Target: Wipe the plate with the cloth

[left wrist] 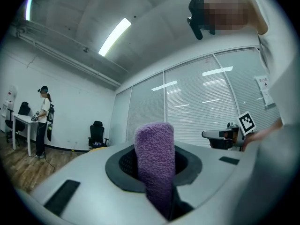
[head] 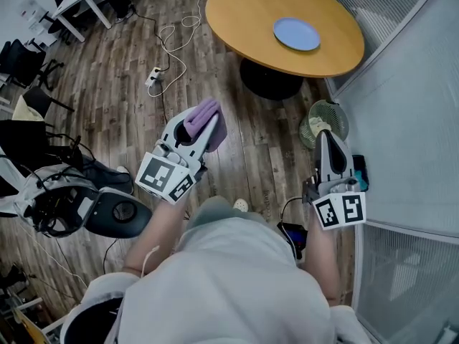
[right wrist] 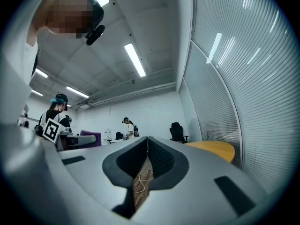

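A pale blue plate (head: 296,34) lies on the round orange table (head: 251,20) at the top of the head view, well beyond both grippers. My left gripper (head: 208,124) is shut on a folded purple cloth (head: 206,119), which sticks up between its jaws as a fuzzy roll (left wrist: 154,163) in the left gripper view. My right gripper (head: 326,138) is shut with nothing in it; its jaws meet at the tips (right wrist: 147,139). The table edge (right wrist: 213,148) shows as an orange strip at the right of the right gripper view.
Wooden floor lies between me and the table. White cables (head: 172,45) and a power strip (head: 153,76) trail on it. A small fan (head: 323,120) stands by the glass wall at the right. Black chairs (head: 29,63) and a grey machine (head: 79,210) stand at the left.
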### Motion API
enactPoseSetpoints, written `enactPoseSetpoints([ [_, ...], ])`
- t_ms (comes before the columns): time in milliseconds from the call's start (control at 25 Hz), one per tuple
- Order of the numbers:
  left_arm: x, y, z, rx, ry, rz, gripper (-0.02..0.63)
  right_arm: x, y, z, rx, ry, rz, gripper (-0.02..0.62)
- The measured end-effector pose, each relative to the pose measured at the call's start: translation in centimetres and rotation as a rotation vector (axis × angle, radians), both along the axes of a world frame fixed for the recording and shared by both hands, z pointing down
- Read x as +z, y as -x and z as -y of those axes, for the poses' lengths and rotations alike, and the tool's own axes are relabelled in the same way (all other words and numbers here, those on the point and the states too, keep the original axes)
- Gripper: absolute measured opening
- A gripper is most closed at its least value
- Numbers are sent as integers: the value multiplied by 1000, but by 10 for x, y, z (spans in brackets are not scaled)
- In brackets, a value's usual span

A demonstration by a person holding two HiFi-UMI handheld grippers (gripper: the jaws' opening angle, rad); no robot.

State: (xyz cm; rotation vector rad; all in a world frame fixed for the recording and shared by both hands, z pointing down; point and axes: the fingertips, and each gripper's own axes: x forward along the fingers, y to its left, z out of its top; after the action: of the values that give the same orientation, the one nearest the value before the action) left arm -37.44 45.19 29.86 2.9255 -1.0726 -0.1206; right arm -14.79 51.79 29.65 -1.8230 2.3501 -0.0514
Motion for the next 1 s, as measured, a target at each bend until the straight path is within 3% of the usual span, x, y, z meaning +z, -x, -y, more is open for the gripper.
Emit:
enactPoseSetpoints([
  [600,4,-20,48,24,25,1,84,2,-24,29,40,35,-13,21],
  [1000,-1,-44,122,62,21,-3,84,-5,-45,94,83,34,-17,21],
])
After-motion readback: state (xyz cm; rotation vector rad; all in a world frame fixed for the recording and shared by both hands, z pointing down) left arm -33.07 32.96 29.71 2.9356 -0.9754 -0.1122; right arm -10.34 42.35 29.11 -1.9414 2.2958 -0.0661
